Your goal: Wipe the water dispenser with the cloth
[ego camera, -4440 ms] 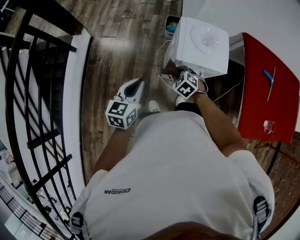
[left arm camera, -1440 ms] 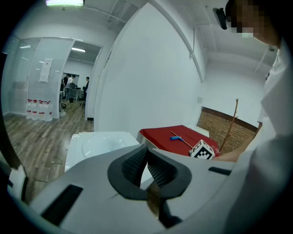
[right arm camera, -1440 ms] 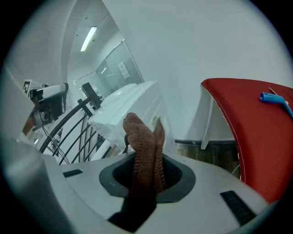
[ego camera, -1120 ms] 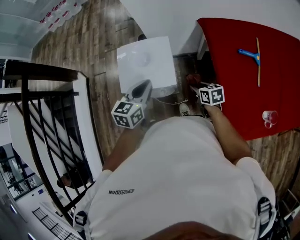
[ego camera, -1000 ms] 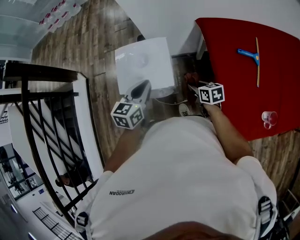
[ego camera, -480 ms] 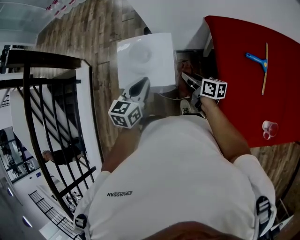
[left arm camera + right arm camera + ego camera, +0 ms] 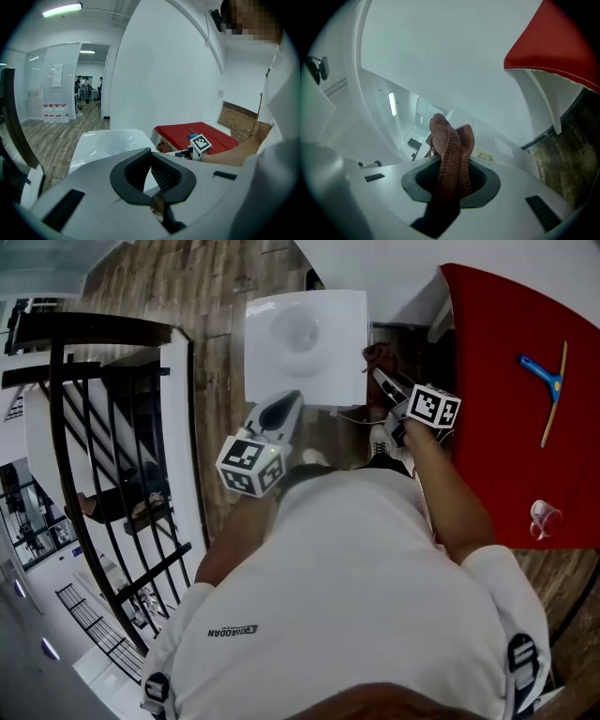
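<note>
Right gripper (image 7: 382,379) is clamped on the reddish-brown cloth (image 7: 451,154), whose free end sticks out past its tips. The white water dispenser (image 7: 305,338) has its right side wall straight ahead of those jaws, near the top edge; contact unclear. Left gripper (image 7: 155,185) is pressed together and empty, short of the dispenser's front. The right is nearer, so it likely wipes.
</note>
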Motion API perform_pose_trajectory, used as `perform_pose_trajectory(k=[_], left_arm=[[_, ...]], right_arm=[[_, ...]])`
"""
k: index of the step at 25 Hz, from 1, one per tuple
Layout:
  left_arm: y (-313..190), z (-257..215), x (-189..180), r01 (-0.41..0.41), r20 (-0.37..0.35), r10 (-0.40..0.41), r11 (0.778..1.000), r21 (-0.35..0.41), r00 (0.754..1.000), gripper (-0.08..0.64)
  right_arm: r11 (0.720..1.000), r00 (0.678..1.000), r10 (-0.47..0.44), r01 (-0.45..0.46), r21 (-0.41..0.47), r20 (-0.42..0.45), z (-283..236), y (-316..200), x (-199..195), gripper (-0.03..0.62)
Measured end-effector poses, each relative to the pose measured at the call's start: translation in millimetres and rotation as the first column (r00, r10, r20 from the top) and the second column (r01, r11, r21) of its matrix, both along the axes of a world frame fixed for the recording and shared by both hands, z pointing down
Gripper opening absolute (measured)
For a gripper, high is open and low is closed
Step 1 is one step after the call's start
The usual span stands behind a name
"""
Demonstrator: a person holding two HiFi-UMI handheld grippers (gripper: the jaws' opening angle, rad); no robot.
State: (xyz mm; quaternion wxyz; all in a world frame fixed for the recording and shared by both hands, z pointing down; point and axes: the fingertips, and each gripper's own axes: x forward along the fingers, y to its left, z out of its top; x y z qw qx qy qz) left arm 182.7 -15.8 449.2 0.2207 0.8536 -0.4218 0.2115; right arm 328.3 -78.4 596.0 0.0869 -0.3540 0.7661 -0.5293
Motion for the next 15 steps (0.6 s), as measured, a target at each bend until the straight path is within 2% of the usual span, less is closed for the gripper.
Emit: perform_pose_trajectory(k=[9,15], left_arm=[[-11.0,15.6,-7.7,0.001,0.033,0.000,0.999,-0.043,0.999,-0.003],[-11.6,21.5,-5.9,0.009,0.040,-0.006,0.997,-0.073,0.999,-0.003]], right_arm=[[0.992,0.997,-0.019,0.009,-0.125,-0.078,97.0,-4.3,-6.1,0.086],[0.976,0.991,-0.086,0.063,-0.207,-0.106,169.2,-5.7,-4.3,0.086]])
